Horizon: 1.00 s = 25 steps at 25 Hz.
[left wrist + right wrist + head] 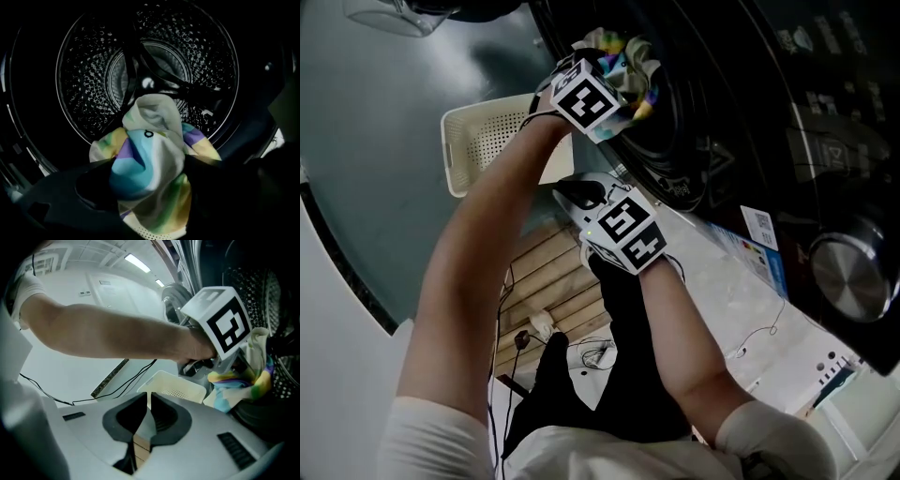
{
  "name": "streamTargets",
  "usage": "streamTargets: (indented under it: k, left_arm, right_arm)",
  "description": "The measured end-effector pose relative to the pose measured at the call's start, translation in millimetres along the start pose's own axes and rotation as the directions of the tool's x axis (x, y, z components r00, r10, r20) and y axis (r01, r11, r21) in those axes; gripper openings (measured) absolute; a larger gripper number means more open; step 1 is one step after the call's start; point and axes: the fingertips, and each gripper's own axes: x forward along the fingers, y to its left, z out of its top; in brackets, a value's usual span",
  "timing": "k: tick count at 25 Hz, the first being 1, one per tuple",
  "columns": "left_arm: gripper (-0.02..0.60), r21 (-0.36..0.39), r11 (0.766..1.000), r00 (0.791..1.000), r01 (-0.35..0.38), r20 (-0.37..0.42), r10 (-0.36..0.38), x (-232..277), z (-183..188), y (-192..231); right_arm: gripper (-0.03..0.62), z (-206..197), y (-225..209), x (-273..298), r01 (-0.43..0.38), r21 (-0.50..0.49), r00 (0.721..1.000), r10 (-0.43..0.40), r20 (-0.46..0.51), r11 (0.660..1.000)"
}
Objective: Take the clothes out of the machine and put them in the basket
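Observation:
A pastel multicoloured garment point(150, 150) lies bunched at the mouth of the washing machine's steel drum point(89, 70). My left gripper point(147, 171) reaches into the opening with its jaws spread wide; the cloth bulges up between them and they do not pinch it. From the head view the garment point(630, 58) shows just past the left gripper point(623, 94). My right gripper point(149, 397) hangs lower, outside the machine, shut with nothing in it. Below and to the left of the door stands the cream perforated basket point(478, 141), which also appears past the right gripper's jaws point(173, 386).
The dark machine front point(741, 112) with a chrome knob point(853, 272) fills the right side. Black cables point(539, 333) trail over wooden slats point(553, 272) on the floor below. In the right gripper view the left forearm point(117, 333) crosses above the basket.

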Motion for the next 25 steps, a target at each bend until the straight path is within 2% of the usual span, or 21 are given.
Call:
streamTargets:
  k: [1, 3, 6, 10, 13, 20, 25]
  left_arm:
    - [0.438, 0.01, 1.0, 1.0, -0.015, -0.017, 0.015, 4.3, -4.6, -0.7]
    - [0.346, 0.025, 0.999, 0.998, -0.048, -0.048, 0.049, 10.3, -13.4, 0.0]
    - [0.243, 0.038, 0.995, 0.992, -0.095, -0.083, 0.098, 10.3, -20.1, 3.2]
    - [0.139, 0.005, 0.99, 0.986, -0.14, -0.085, 0.14, 5.2, -17.9, 4.1]
    - [0.117, -0.049, 0.987, 0.988, -0.15, -0.045, 0.148, -6.3, -16.0, 4.2]
    - [0.101, -0.121, 0.981, 0.986, -0.151, 0.054, 0.159, -44.2, -1.5, 7.7]
    - [0.1, -0.166, 0.973, 0.971, -0.159, 0.155, 0.184, -88.8, 19.2, 10.6]
  right_arm:
    - [0.029, 0.3, -1.1, -0.5, 0.003, 0.0, 1.0, -0.003, 0.001, 1.0]
    - [0.029, 0.3, -1.2, -0.5, 0.003, -0.004, 1.0, -0.003, 0.001, 1.0]
    - [0.029, -2.6, -2.4, -0.8, 0.006, -0.005, 1.0, -0.006, -0.004, 1.0]
    - [0.029, -2.9, -3.0, -0.3, 0.014, 0.002, 1.0, -0.014, -0.001, 1.0]
    - [0.029, -2.7, -2.4, 1.1, 0.017, -0.005, 1.0, -0.017, -0.001, 1.0]
    - [0.029, -1.7, 0.8, 6.1, 0.054, -0.005, 0.999, -0.054, 0.003, 0.999]
    - [0.029, 3.8, 12.1, 12.7, 0.07, -0.025, 0.998, -0.07, 0.006, 0.997]
